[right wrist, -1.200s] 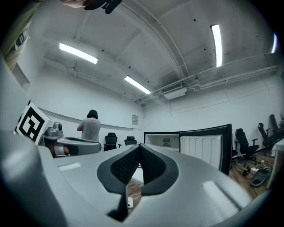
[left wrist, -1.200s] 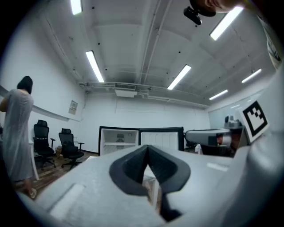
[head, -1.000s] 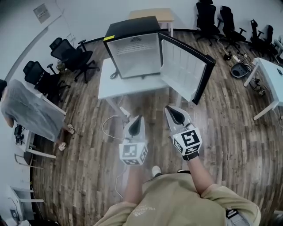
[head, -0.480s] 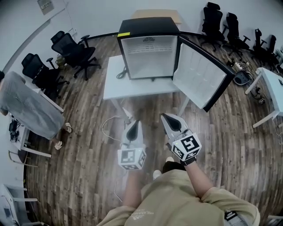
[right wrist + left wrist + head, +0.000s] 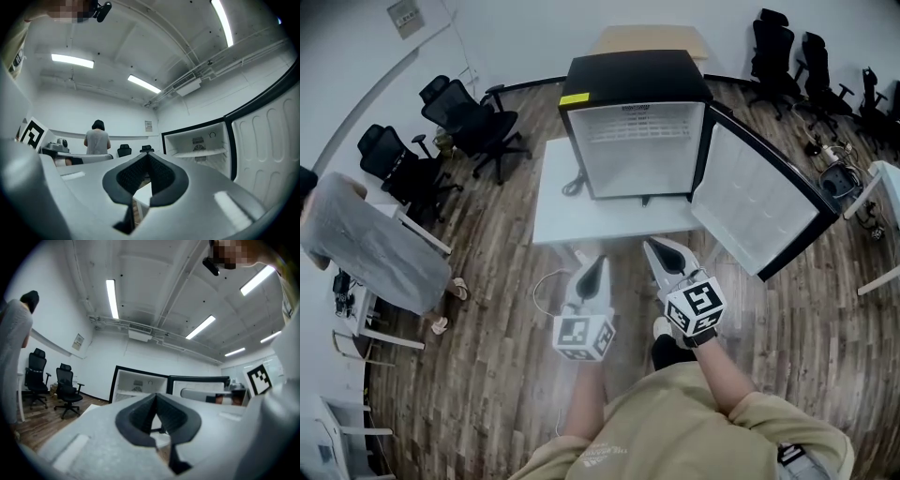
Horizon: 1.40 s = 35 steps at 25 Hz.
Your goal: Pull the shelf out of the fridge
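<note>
Shelf (image 5: 639,139): seated high inside the fridge, far centre.
Fridge (image 5: 633,67): black, door (image 5: 759,206) swung open rightward, standing on a white table (image 5: 572,216).
Left gripper (image 5: 598,261), right gripper (image 5: 652,245): both clenched, empty, near side of the table.
Room: wood floor (image 5: 487,337), black office chairs (image 5: 469,112) far left and right.

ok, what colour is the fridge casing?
Black. The fridge casing shows best in the head view.

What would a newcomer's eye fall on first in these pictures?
First, the black fridge on the white table at top centre, its door swung open to the right and one shelf inside. Next, the left gripper and right gripper, both shut and empty, point toward it from the foreground.
</note>
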{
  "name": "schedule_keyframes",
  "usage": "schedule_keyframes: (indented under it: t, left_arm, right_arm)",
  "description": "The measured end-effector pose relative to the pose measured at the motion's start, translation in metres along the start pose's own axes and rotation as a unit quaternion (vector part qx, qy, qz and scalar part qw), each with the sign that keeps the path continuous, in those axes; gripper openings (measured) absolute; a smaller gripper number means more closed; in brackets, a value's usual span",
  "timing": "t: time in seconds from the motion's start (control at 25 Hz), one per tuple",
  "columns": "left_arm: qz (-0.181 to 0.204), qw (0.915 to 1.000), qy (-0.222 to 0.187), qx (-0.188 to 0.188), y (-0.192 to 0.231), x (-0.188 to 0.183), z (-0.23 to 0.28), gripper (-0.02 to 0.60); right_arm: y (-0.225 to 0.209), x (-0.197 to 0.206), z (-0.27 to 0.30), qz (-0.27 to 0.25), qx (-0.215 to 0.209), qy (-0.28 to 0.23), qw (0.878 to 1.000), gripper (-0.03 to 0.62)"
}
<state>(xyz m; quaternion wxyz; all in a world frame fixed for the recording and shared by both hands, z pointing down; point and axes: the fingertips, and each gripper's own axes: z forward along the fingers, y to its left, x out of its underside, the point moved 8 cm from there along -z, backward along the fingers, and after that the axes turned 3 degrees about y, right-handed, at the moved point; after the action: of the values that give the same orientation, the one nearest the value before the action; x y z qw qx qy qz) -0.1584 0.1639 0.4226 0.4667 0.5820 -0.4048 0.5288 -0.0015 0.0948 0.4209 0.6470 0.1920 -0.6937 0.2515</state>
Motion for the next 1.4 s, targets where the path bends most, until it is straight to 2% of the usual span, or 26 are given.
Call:
schedule_keyframes:
  t: [0.24, 0.4, 0.52, 0.72, 0.84, 1.16, 1.28, 1.4]
  left_arm:
    - [0.021, 0.9996, -0.017, -0.003, 0.019, -0.035, 0.114, 0.002]
    - [0.010, 0.9999, 0.005, 0.007, 0.031, -0.031, 0.168, 0.002]
    - [-0.003, 0.9997, 0.022, 0.007, 0.035, -0.018, 0.199, 0.002]
    - [-0.039, 0.9977, 0.054, 0.015, 0.057, 0.003, 0.240, 0.002]
    - [-0.053, 0.9967, 0.058, 0.020, 0.070, 0.005, 0.261, 0.002]
    - [-0.046, 0.9960, 0.068, 0.035, 0.106, 0.010, 0.319, 0.002]
    - [-0.036, 0.9963, 0.067, 0.039, 0.116, 0.009, 0.334, 0.002]
    - [-0.017, 0.9967, 0.066, 0.044, 0.119, 0.010, 0.345, 0.002]
  right_arm:
    - [-0.101, -0.037, 0.066, 0.008, 0.006, -0.034, 0.999, 0.005]
    - [-0.145, -0.035, 0.100, 0.022, 0.020, -0.031, 0.999, 0.005]
    - [-0.174, -0.019, 0.119, 0.045, 0.025, -0.016, 0.999, 0.005]
    - [-0.198, 0.007, 0.154, 0.099, 0.022, 0.011, 0.995, 0.005]
    - [-0.208, 0.012, 0.171, 0.115, 0.026, 0.013, 0.993, 0.005]
    - [-0.250, 0.026, 0.207, 0.157, 0.076, 0.021, 0.984, 0.005]
    - [-0.262, 0.040, 0.221, 0.198, 0.088, 0.029, 0.976, 0.006]
    - [-0.272, 0.058, 0.233, 0.253, 0.082, 0.026, 0.964, 0.020]
